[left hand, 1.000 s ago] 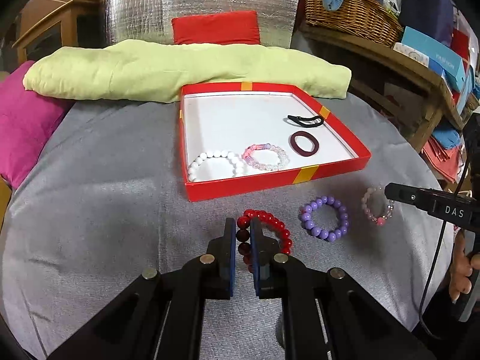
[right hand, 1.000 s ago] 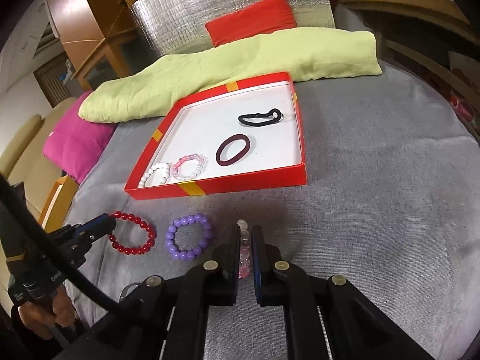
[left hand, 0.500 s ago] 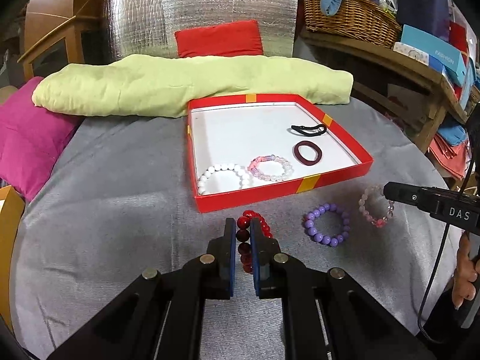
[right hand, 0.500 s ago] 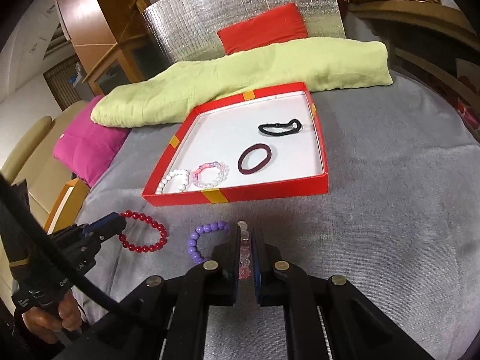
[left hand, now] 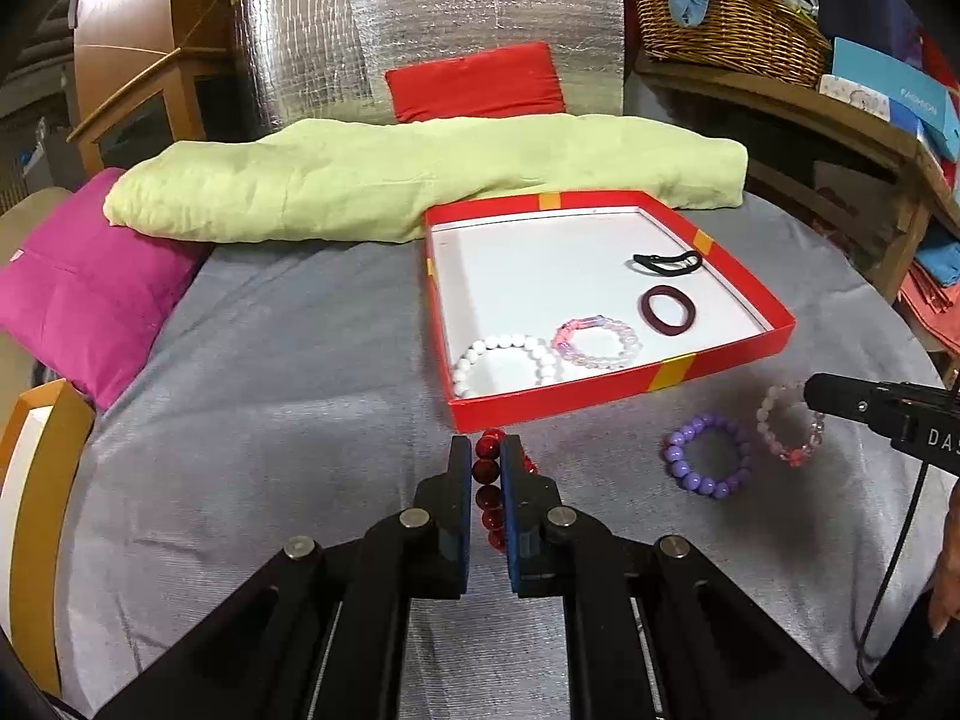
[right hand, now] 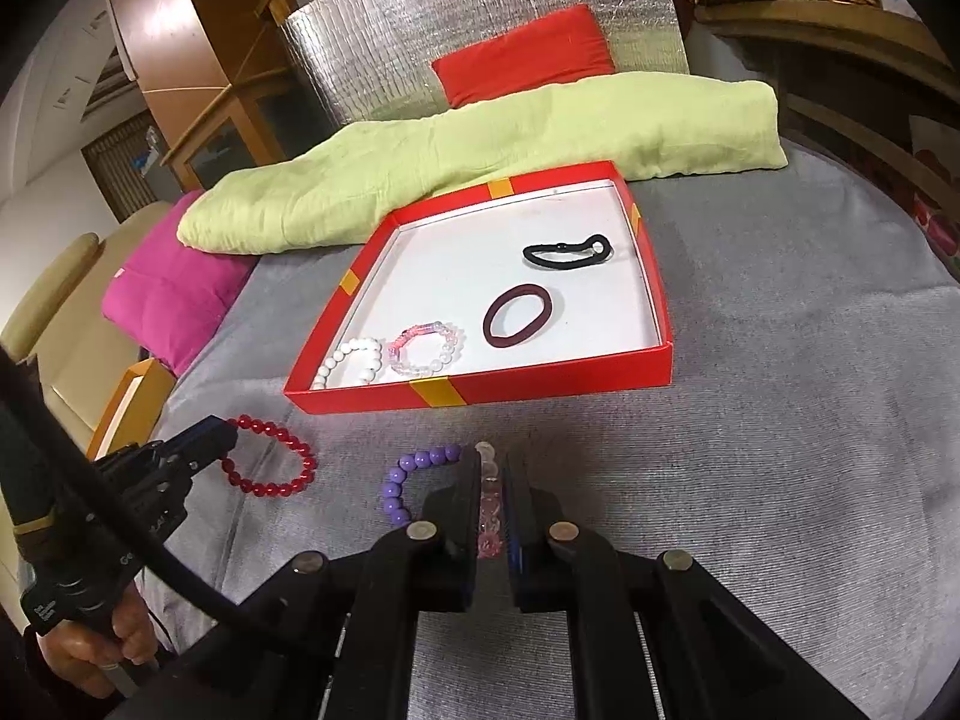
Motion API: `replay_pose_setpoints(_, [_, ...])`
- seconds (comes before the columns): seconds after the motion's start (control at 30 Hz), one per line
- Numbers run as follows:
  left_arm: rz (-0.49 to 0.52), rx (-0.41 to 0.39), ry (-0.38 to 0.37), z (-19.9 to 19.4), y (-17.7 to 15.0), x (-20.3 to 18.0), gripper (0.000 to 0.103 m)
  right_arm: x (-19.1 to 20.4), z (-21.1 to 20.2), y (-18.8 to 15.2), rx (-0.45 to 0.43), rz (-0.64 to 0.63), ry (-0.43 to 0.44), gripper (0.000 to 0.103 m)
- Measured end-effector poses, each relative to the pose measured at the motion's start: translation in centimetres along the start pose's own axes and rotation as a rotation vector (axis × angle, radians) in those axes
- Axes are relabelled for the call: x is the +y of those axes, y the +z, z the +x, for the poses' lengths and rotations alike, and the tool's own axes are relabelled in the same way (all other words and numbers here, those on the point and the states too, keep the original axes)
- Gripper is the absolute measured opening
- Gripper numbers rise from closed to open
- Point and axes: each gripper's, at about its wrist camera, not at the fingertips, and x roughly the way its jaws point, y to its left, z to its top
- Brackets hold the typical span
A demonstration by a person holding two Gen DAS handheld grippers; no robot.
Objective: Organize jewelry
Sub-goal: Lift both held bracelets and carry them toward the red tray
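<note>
Left claw (left hand: 480, 474) pinches the red bracelet (left hand: 489, 498); right claw (right hand: 493, 480) pinches the pink bracelet (right hand: 489, 516). 4 pieces lie in the red tray (right hand: 540, 387).

A red box (left hand: 708, 367) with yellow bands and a white floor was seen on grey cloth (left hand: 270, 420); red beads (left hand: 487, 480) and purple beads (left hand: 708, 463) were shown.

Grey cloth table (left hand: 288, 372); silver foil panel (left hand: 432, 18) behind; wooden shelf (left hand: 828, 120) with wicker basket (left hand: 732, 18).
</note>
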Motion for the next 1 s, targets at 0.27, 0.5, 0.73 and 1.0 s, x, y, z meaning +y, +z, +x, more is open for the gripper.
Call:
replay_pose_setpoints(0.27, [-0.023,-0.016,0.074,-0.2,0.2,1.1,0.009,-0.5,-0.4,0.1,-0.010,0.010,-0.008,0.008])
replay_pose_setpoints(0.5, [-0.045,-0.072,0.128,-1.2,0.6,2.1,0.009,-0.4,-0.7,0.2,-0.023,0.017,0.003,0.008])
replay_pose_setpoints(0.73, [-0.078,-0.144,0.195,-2.9,1.0,3.5,0.009,0.2,-0.8,0.3,-0.032,0.015,0.019,0.008])
replay_pose_setpoints(1.0, [-0.098,-0.166,0.223,-3.4,1.2,4.6,0.009,2.2,-0.2,0.3,-0.033,-0.004,0.056,0.008])
